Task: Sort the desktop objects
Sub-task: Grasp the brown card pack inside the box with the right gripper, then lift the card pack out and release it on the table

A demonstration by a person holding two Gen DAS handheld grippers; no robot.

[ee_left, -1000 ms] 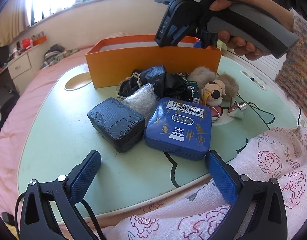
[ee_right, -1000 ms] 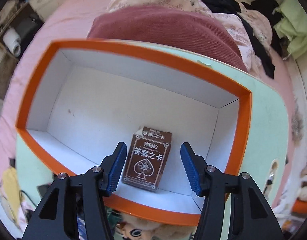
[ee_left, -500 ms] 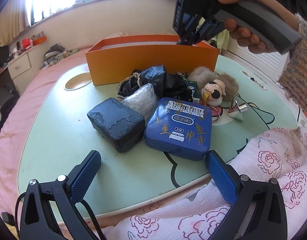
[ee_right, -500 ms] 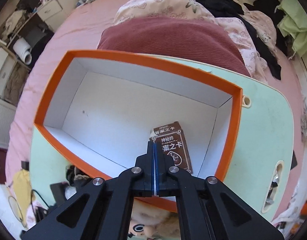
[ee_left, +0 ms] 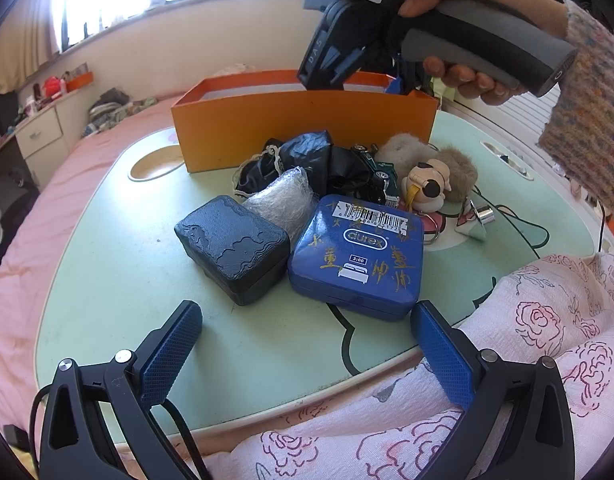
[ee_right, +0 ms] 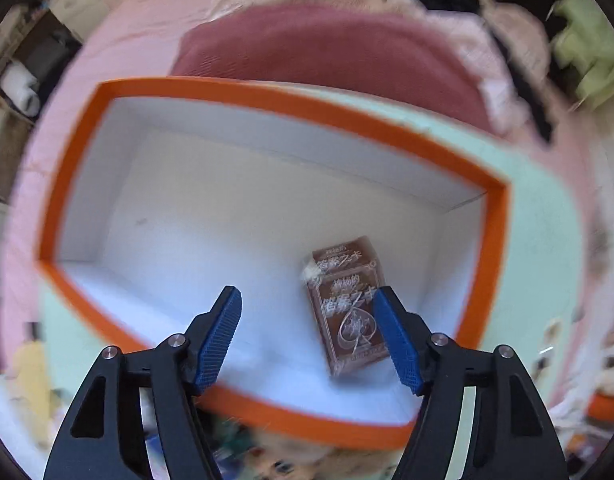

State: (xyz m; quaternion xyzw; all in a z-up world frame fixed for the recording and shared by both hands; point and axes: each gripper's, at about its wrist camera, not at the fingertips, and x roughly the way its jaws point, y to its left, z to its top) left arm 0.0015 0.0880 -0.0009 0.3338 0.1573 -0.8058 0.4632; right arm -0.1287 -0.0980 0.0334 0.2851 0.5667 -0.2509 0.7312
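Observation:
An orange box [ee_left: 307, 130] with a white inside [ee_right: 235, 216] stands at the far side of the pale green table [ee_left: 115, 280]. A brown card pack [ee_right: 349, 304] lies flat on the box floor. My right gripper [ee_right: 307, 334] hangs over the box, pointing down, its jaws opening with nothing between them; the pack lies below, beside the right finger. In the left wrist view a hand holds that right gripper [ee_left: 403, 82] above the box rim. My left gripper [ee_left: 307, 354] stands open and empty near the table's front edge, short of a blue tin [ee_left: 361, 252] and a black textured box [ee_left: 233, 248].
Behind the tin lie a bubble-wrap bundle [ee_left: 283, 202], black bags [ee_left: 315, 160], a green toy car [ee_left: 381, 176], a furry plush toy [ee_left: 431, 178] and a small silver-capped pouch [ee_left: 477, 222]. A floral pink cloth [ee_left: 527, 320] covers the near right. A maroon cushion [ee_right: 331, 56] lies beyond the box.
The right gripper shut with nothing in it half a second ago and has opened again. It shifted left, so the card pack now lies toward its right finger. The left gripper stayed still.

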